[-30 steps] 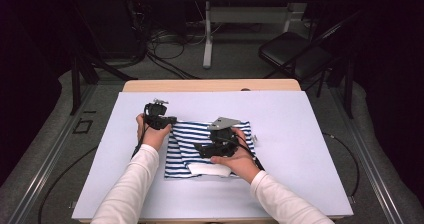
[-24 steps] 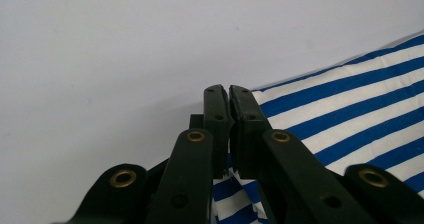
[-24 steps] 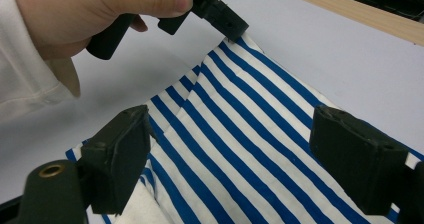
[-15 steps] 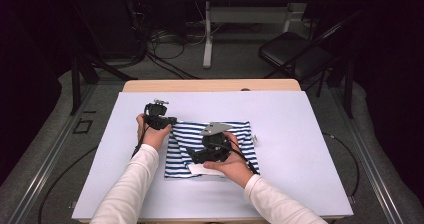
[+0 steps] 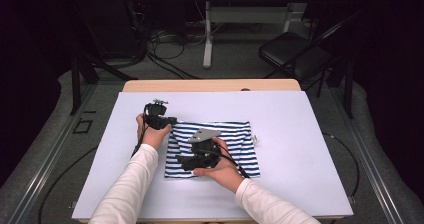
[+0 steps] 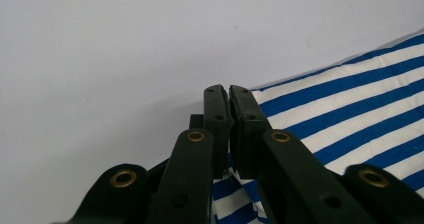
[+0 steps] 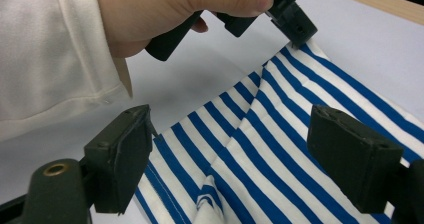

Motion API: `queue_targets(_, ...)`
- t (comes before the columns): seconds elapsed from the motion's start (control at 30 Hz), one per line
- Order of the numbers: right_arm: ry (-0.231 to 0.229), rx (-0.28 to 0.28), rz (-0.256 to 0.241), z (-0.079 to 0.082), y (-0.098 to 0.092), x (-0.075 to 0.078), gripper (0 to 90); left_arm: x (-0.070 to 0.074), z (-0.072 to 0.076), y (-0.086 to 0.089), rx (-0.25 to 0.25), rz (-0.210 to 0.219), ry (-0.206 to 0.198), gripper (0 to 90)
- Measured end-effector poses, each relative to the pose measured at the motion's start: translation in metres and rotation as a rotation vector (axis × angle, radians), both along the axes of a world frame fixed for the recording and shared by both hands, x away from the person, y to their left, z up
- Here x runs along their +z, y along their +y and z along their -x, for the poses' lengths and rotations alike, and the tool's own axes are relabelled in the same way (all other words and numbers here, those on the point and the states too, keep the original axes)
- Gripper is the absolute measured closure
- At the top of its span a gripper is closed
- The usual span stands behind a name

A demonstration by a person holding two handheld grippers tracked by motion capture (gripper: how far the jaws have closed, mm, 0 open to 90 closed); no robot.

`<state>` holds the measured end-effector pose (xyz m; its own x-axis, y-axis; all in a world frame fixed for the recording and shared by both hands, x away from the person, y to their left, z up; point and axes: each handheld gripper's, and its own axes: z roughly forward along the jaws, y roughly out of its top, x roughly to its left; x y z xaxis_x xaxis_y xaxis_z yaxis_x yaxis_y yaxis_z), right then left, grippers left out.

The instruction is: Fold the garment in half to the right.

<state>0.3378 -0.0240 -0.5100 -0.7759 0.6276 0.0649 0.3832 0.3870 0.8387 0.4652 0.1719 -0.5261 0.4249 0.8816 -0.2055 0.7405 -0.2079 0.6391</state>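
A blue-and-white striped cloth [image 5: 227, 139] lies on the white table sheet [image 5: 300, 134]. My left gripper [image 5: 169, 122] is at its far left corner. In the left gripper view its jaws [image 6: 229, 91] are shut, with striped cloth [image 6: 350, 99] pinched low between them. My right gripper [image 5: 182, 162] hovers over the cloth's near left part and points left. In the right gripper view it [image 7: 235, 154] stands wide open, with the cloth [image 7: 280, 149] and a raised fold below. The left hand [image 7: 165, 14] and left gripper [image 7: 295, 26] show beyond, at the cloth's corner.
The white sheet covers a wooden table [image 5: 210, 85], with bare sheet to the left, right and front of the cloth. A small tag [image 5: 254, 139] sticks out at the cloth's right edge. A black chair [image 5: 295, 54] and cables [image 5: 165, 44] lie on the floor beyond the table.
My right gripper has moved left and toward me across the cloth. The white turned-up strip at the cloth's near edge is gone from sight. The left gripper has stayed at the corner.
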Motion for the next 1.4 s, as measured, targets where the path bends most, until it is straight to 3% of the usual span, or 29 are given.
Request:
queue_targets(0.43,0.031,0.028,0.026,0.012,0.028,-0.016,25.5,0.001,0.001,-0.002,0.002,-0.016,-0.004,86.8)
queue_targets(0.9,0.055,0.068,0.077,0.024,0.049,-0.032,47.3,0.000,0.000,-0.001,0.005,-0.014,0.008,86.9)
queue_targets(1.4,0.100,0.064,0.082,0.033,0.062,-0.046,65.1,-0.001,0.000,-0.001,0.006,-0.014,0.008,86.8)
